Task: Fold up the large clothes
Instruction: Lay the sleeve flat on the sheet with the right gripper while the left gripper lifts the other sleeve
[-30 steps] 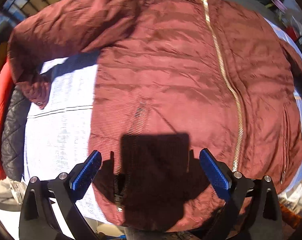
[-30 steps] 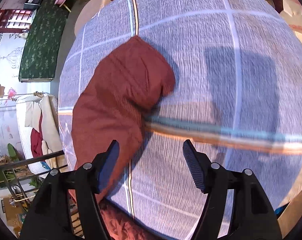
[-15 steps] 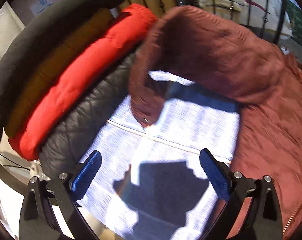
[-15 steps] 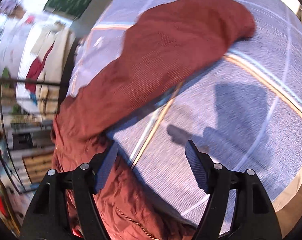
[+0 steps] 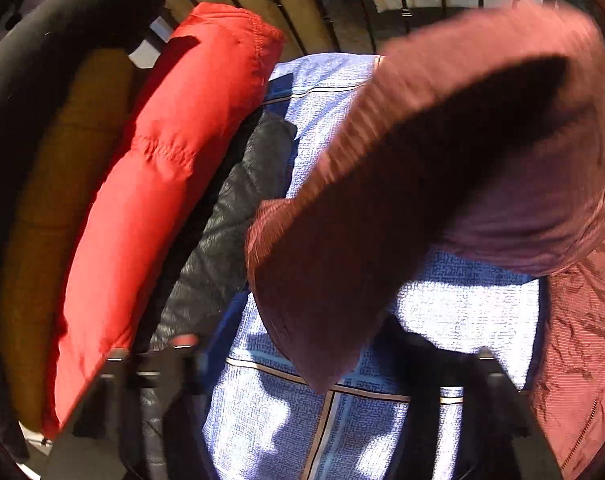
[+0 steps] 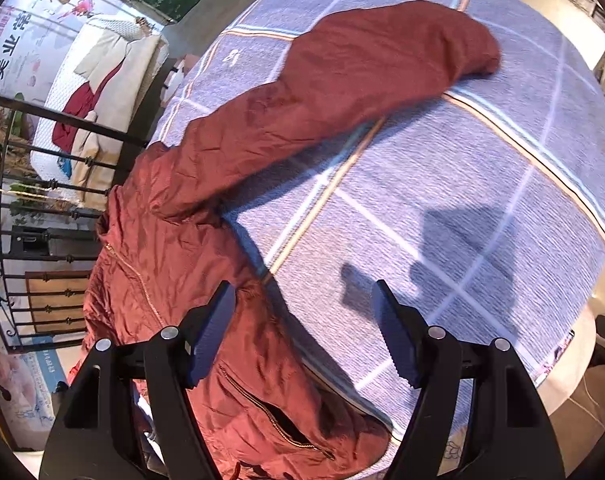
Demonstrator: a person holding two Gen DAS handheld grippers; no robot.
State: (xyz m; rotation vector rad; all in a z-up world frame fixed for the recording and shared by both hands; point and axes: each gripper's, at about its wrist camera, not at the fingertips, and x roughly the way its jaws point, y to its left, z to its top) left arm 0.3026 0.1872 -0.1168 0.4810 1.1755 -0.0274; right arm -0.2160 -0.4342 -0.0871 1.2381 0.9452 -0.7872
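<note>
A maroon zip jacket lies on a blue checked tablecloth [image 6: 482, 168]. In the left wrist view its left sleeve [image 5: 382, 208] arches up, and the cuff [image 5: 322, 344] hangs between the blurred fingers of my left gripper [image 5: 302, 356]. Those jaws are closing around the cuff, and a strip of cloth still shows beside the left finger. In the right wrist view the other sleeve [image 6: 362, 76] lies stretched flat across the table, and the jacket body [image 6: 174, 280] with a pocket zip spills over the near edge. My right gripper [image 6: 304, 320] hovers open over the body's edge, holding nothing.
Left of the sleeve lies a pile of padded coats: red [image 5: 162, 180], black quilted [image 5: 230, 240], mustard [image 5: 54, 208] and black [image 5: 50, 40]. An iron railing [image 6: 42, 168] and a white-covered bed [image 6: 102, 68] stand beyond the table. The table's rim [image 6: 574, 344] curves at the right.
The left gripper swung from the jacket's front to the left sleeve by the coat pile, and its jaws have narrowed around the cuff. The right gripper rolled and drew back, still open.
</note>
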